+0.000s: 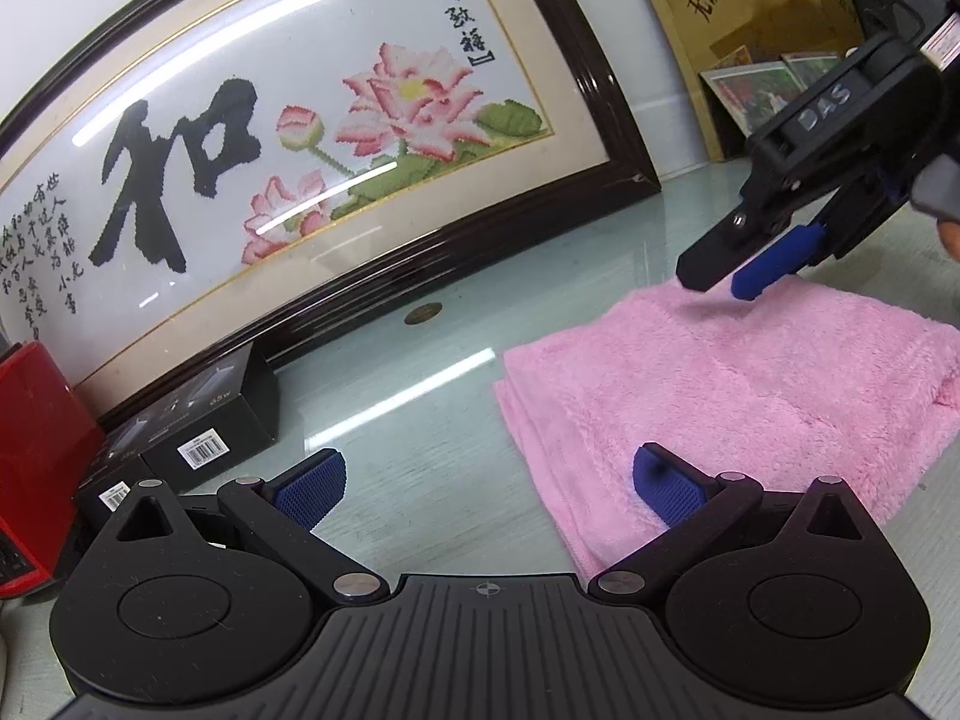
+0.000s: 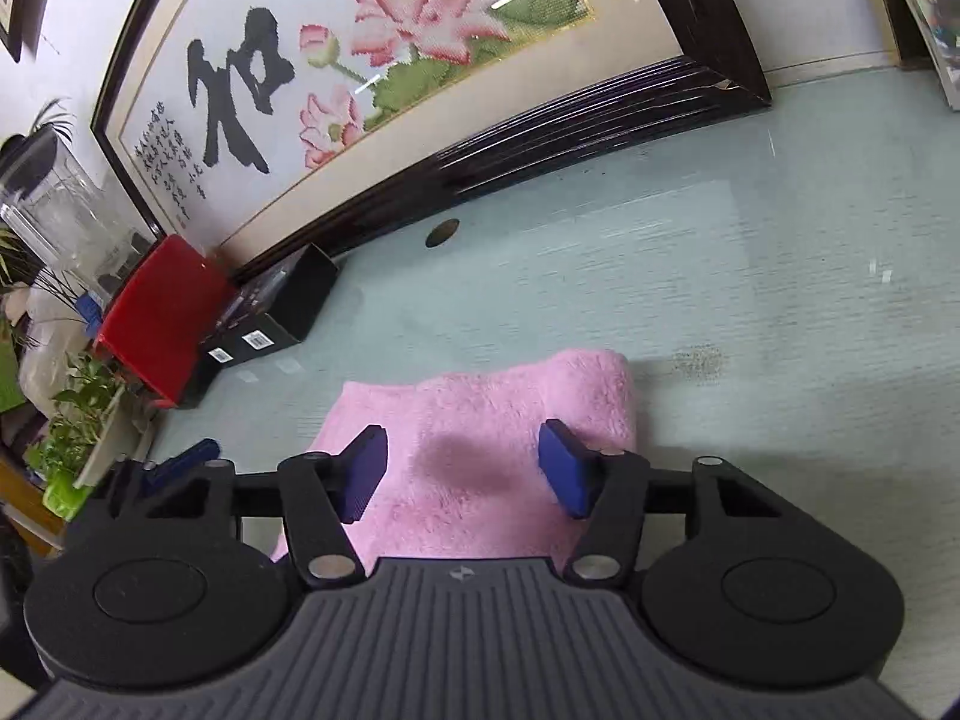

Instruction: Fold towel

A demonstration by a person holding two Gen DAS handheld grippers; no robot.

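A pink fluffy towel [image 1: 738, 384] lies folded in layers on the pale green glass table. My left gripper [image 1: 489, 495] is open at the towel's near left corner; its right finger is over the towel, its left finger over bare table. My right gripper [image 1: 726, 279] hovers at the towel's far edge in the left wrist view. In the right wrist view the right gripper [image 2: 462, 471] is open just above the towel [image 2: 480, 420], holding nothing, its shadow on the pile.
A large framed lotus embroidery [image 1: 288, 138] leans along the back of the table. Black boxes [image 1: 198, 426] and a red box [image 1: 36, 450] stand at the left. Plants [image 2: 66, 420] and a clear container [image 2: 60, 204] are far left. Bare table [image 2: 750, 276] lies to the right.
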